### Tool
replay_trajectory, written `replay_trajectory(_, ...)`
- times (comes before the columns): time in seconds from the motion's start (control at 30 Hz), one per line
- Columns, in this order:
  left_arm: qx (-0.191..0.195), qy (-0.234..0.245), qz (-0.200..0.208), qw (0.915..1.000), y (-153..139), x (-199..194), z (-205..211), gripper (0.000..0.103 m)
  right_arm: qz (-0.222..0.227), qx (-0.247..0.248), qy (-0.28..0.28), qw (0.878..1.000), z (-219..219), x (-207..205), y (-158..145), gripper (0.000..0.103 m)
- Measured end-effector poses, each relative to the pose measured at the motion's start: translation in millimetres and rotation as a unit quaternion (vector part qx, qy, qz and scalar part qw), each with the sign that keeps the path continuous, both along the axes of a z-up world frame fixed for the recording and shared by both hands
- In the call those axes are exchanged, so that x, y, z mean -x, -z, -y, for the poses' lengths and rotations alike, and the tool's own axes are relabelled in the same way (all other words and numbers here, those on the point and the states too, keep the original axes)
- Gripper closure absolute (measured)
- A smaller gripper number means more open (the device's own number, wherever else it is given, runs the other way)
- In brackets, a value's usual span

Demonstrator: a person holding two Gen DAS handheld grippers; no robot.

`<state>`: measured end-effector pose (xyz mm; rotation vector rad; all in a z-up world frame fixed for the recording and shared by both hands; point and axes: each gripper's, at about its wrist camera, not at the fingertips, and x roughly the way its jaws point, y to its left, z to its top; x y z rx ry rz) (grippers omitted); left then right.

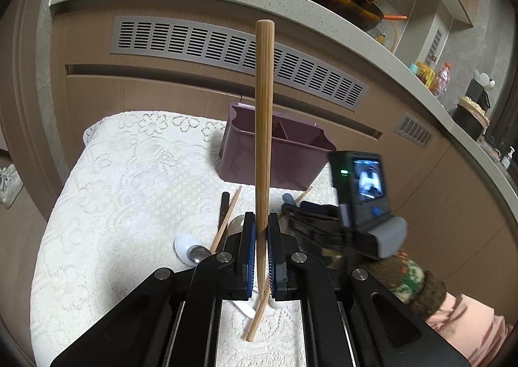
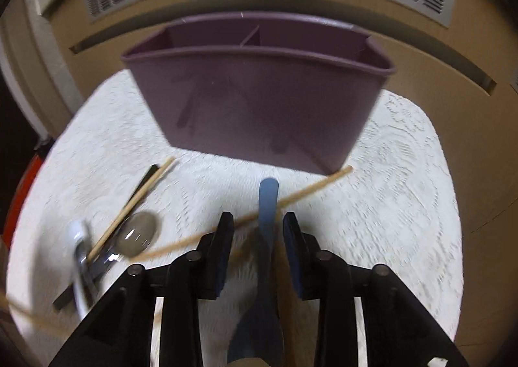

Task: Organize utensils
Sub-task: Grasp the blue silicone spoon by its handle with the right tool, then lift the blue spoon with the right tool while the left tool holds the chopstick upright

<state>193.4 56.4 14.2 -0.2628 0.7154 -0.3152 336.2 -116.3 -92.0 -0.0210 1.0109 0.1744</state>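
My left gripper (image 1: pixel 261 216) is shut on a thick bamboo chopstick (image 1: pixel 264 108) that stands upright, its top in front of the purple divided caddy (image 1: pixel 291 166). In the right wrist view my right gripper (image 2: pixel 258 216) stands open low over the cloth. A blue spoon (image 2: pixel 268 205) lies between its fingers, and neither pad touches the handle. A thin wooden chopstick (image 2: pixel 307 192) lies slanted under the spoon. The caddy (image 2: pixel 259 101) stands just beyond, with dark shapes showing through its wall. The right gripper (image 1: pixel 293 213) also shows blurred in the left wrist view.
Left of the right gripper lie a metal spoon (image 2: pixel 137 234), a white spoon (image 2: pixel 77 237), a black stick (image 2: pixel 142 185) and another wooden chopstick (image 2: pixel 136 208), all on the white lace cloth (image 2: pixel 404 189). A cabinet front with a vent grille (image 1: pixel 239 52) rises behind the caddy.
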Motion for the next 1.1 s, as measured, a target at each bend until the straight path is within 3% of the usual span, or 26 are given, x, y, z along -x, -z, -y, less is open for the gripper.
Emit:
replay_trajectory(0.1, -0.002, 0.002, -0.002, 1.0, 1, -2, -1, 0.096, -0.005, -0.017, 0.006, 1.0, 1, -2, 1, 0.079)
replay_trajectory(0.13, -0.001, 0.004, -0.002, 1.0, 1, -2, -1, 0.096, -0.007, -0.02, 0.003, 1.0, 2, 1, -1, 0.091)
replay_trajectory(0.47, 0.001, 0.014, 0.002, 0.9999, -1, 4, 6, 0.096, 0.075, -0.077, -0.037, 0.994, 35, 101, -80, 0.092)
replay_trajectory(0.57, -0.001, 0.018, 0.006, 0.9998, -6, 7, 9, 0.096, 0.103, -0.082, -0.044, 0.99, 43, 124, -107, 0.097)
replay_trajectory(0.83, -0.006, 0.028, 0.052, 0.9983, -50, 15, 18, 0.096, 0.172, -0.089, -0.056, 0.979, 53, 149, -172, 0.097)
replay_trajectory(0.93, -0.005, 0.027, 0.058, 0.998, -54, 18, 19, 0.096, 0.142, -0.083, -0.041, 0.985, 58, 134, -155, 0.091)
replay_trajectory(0.97, -0.005, 0.024, 0.058, 0.998, -52, 19, 19, 0.096, 0.116, -0.088, -0.029, 0.989, 61, 124, -140, 0.077)
replay_trajectory(1.03, -0.012, 0.015, 0.055, 0.9983, -45, 20, 18, 0.096, 0.077, -0.094, -0.007, 0.993, 64, 109, -113, 0.066)
replay_trajectory(1.1, -0.017, 0.009, 0.045, 0.9988, -34, 17, 15, 0.096, 0.041, -0.093, 0.017, 0.995, 62, 94, -84, 0.066)
